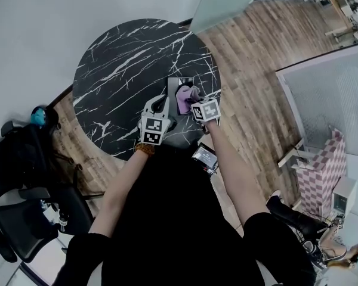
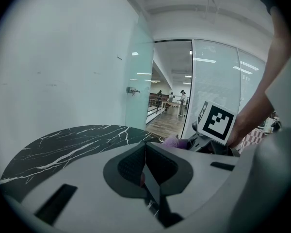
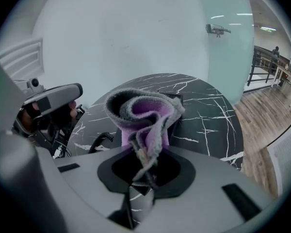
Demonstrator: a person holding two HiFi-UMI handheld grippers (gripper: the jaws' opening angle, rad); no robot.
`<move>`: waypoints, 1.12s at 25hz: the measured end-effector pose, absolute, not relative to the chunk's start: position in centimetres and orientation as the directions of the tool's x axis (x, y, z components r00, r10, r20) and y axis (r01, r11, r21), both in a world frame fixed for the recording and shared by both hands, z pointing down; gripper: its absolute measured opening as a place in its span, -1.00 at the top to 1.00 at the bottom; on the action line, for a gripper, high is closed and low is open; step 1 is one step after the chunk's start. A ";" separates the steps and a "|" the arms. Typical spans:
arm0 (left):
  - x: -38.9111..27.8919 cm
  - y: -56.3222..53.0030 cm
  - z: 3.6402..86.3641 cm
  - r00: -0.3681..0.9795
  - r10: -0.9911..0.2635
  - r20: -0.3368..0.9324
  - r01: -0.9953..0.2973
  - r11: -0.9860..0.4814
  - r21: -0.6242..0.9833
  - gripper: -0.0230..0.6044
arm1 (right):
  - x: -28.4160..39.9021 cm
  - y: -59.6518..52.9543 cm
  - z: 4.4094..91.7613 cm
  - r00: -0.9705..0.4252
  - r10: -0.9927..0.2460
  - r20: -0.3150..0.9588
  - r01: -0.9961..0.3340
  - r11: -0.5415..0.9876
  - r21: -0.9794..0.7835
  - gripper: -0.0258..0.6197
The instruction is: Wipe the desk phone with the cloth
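The right gripper's [image 3: 141, 178] fingers pinch the purple cloth [image 3: 144, 115], soft and floppy, best held bunched, over the desk phone [image 1: 178, 82] at the marble worktop's [image 1: 119, 70] near right edge. The phone looks light and may slide when rubbed. The left gripper's [image 2: 146, 174] fingers are pressed together, apparently empty.

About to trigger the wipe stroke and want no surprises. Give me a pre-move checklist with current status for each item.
1. Cloth clamped in right gripper: ok, jaws shut on it.
2. Cloth over phone: ok in the head view; actual contact, cannot tell.
3. Left gripper empty: ok, jaws together with nothing between them.
4. Left gripper out of the wipe path: cannot tell, it sits close beside the phone.
5. Cord clear of the cloth: ok, off to its left.
6. Phone resting on table: ok, near the edge.
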State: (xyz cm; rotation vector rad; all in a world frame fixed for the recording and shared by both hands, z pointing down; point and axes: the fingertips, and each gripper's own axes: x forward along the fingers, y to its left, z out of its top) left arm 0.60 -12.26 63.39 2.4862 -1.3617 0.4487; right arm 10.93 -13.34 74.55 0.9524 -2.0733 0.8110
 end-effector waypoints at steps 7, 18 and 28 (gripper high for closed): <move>0.9 -12.2 63.2 0.517 -0.762 0.389 -0.844 -0.529 0.084 0.88 | 10.8 -11.9 75.2 -0.483 -0.352 0.802 -0.808 0.531 -0.255 0.69; 0.8 -12.1 63.3 0.517 -0.761 0.391 -0.843 -0.531 0.083 0.88 | 10.9 -9.6 76.5 -0.485 -0.343 0.804 -0.820 0.497 -0.283 0.69; 0.9 -12.0 63.2 0.520 -0.761 0.387 -0.841 -0.535 0.079 0.88 | 11.0 -8.1 77.4 -0.491 -0.310 0.814 -0.812 0.502 -0.299 0.69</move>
